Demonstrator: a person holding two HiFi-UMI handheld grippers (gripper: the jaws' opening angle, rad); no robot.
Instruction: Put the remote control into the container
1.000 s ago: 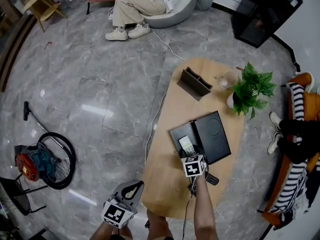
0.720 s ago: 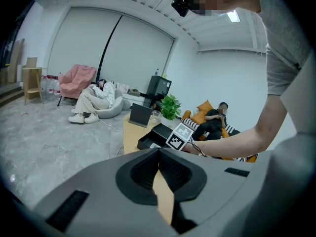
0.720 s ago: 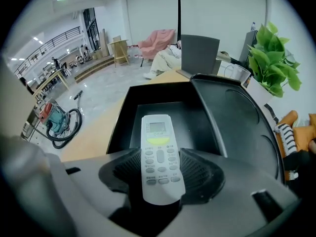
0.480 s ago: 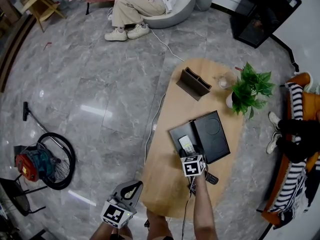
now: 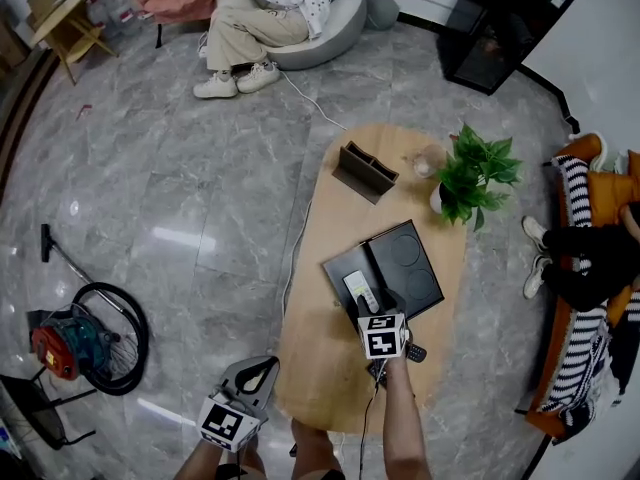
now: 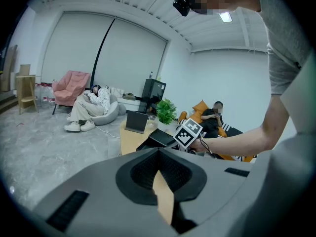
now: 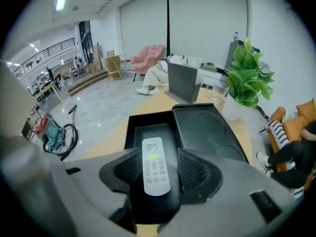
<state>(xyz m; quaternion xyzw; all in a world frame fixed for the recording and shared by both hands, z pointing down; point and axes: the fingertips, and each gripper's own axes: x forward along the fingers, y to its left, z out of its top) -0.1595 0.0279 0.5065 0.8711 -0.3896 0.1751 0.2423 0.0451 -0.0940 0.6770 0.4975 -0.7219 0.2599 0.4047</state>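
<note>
A: Right gripper, quick?
B: Right gripper (image 7: 158, 168) has its jaws wide apart and points steeply down over the container (image 7: 132, 128). The remote (image 7: 154, 164) shows between the pads with a gap on each side. Nothing is pinched.

A: So where is the remote?
B: It's flat in the container's left half, face up, screen end away from the gripper. The right half is the lid (image 7: 212, 132), lying open beside it, with two round recesses.

A: Left gripper?
B: Left gripper (image 6: 159, 154) has its jaws pressed together with nothing in them. In the head view it sits off the table's (image 5: 325, 363) near left corner, over the floor (image 5: 200, 198), well apart from the container.

A: Where on the table is the container?
B: About mid-table, toward the right edge, just beyond the right hand (image 5: 392, 363).

A: Anything else on the table?
B: At the far end there's a plant (image 5: 470, 173), a glass (image 5: 425, 163) beside it and a dark stand (image 5: 363, 171) to its left.

A: Off the table?
B: A vacuum (image 5: 75, 333) is on the floor at left. One person lounges on a grey seat at the far side, another sits on an orange sofa at right.
</note>
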